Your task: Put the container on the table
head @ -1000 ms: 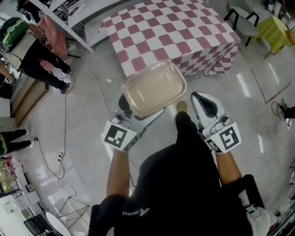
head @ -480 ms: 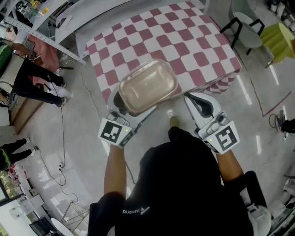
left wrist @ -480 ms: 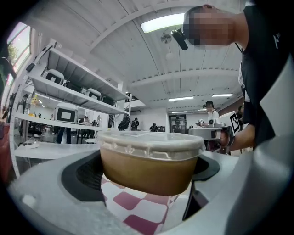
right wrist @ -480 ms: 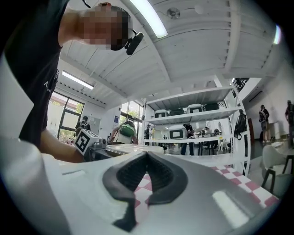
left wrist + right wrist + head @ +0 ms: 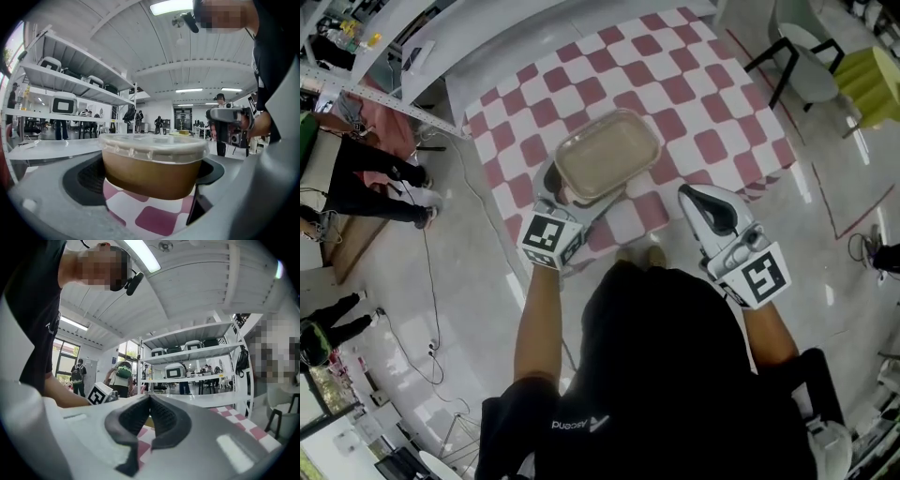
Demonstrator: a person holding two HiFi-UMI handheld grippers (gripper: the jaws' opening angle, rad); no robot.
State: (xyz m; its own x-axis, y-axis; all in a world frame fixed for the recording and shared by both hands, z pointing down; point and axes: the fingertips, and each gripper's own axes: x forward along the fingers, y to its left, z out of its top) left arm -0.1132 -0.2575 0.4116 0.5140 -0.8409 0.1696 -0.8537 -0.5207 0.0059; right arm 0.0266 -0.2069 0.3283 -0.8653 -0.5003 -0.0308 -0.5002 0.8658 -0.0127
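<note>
You're clamping the left gripper [image 5: 566, 193] on the container [image 5: 607, 155], one jaw on each side of its near end. It's a rounded rectangular tub with thin see-through plastic walls, showing tan-brown inside; what the filling is can't be told. A clear lid [image 5: 152, 142] with a crimped rim is sitting on top, slightly wider than the body. The dark ribbed pads [image 5: 91, 176] are pressing on the tub walls.

You're holding the container over the table [image 5: 675, 84], above the near part of it. In the left gripper view the tub's bottom is showing clear of the cloth, with pink and white squares visible under it. The cloth is draping flat over a rectangular top.

You're keeping the right gripper [image 5: 149, 401] empty, its jaws together with the black textured pads meeting at the tip. It's hanging to the right of the container, well apart from it, by the table's near edge. The floor [image 5: 487, 281] is looking pale and glossy. White shelves [image 5: 70, 77] are carrying boxy white units.
</note>
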